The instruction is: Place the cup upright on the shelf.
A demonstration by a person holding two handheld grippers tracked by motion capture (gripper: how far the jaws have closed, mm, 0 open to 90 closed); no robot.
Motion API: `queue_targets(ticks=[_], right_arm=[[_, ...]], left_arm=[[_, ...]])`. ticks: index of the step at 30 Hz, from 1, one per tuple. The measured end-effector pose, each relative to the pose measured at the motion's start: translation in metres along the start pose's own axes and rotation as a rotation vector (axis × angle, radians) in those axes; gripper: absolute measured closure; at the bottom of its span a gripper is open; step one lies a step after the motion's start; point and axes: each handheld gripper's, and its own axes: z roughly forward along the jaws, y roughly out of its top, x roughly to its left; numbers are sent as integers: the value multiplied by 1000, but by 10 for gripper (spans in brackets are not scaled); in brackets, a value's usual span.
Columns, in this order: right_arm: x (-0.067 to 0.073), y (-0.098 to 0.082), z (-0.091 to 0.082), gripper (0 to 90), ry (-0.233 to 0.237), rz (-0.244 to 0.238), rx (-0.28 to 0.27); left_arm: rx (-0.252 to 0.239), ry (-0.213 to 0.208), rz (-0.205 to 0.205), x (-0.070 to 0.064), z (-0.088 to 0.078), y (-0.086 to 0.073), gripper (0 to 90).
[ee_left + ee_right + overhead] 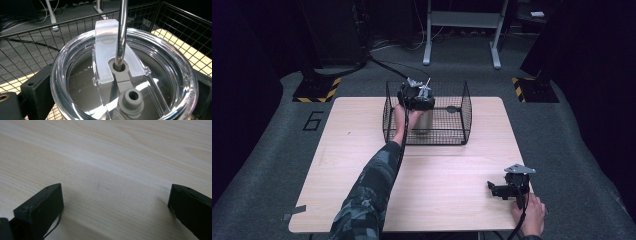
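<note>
A steel tumbler (425, 122) with a clear lid (75, 82) and a metal straw (122, 30) stands upright inside the black wire basket (465, 107). My left gripper (417, 95) comes down over it from above, its jaws pressed against either side of the lid rim, shut on the tumbler. Whether the tumbler's base touches the basket floor I cannot tell. My right gripper (498, 190) rests on the wooden table (362, 150) near the front right corner. Its fingers (40, 207) stand wide apart over bare wood, so it is open.
The basket mesh (37, 50) surrounds the tumbler on all sides, open at the top. It sits at the table's far edge, middle. Beyond the table are white desk legs (428, 40) and yellow-black striped stand bases (318, 90).
</note>
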Motion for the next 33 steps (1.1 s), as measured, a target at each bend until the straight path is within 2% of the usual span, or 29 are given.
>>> queue_targets(ticks=[4,7,12,16,18,20,25,33], right_arm=[[0,0,0,0,0,4,0],[0,0,0,0,0,4,0],[0,0,0,0,-1,-1,2],[0,0,0,0,0,-2,1],[0,0,0,0,-1,-1,2],[0,0,0,0,0,-7,1],[0,0,0,0,0,-6,1],[0,0,0,0,0,-5,1]], left_arm=[[12,-5,19,-3,3,-2,39],[23,-9,12,-5,5,-6,39],[11,-5,33,-8,6,-9,39],[18,-17,80,-9,2,-15,39],[7,-25,57,-6,0,-17,39],[11,-37,52,-1,-2,-18,39],[24,-23,75,-7,-2,-17,38],[27,-22,57,-5,-2,-16,38]])
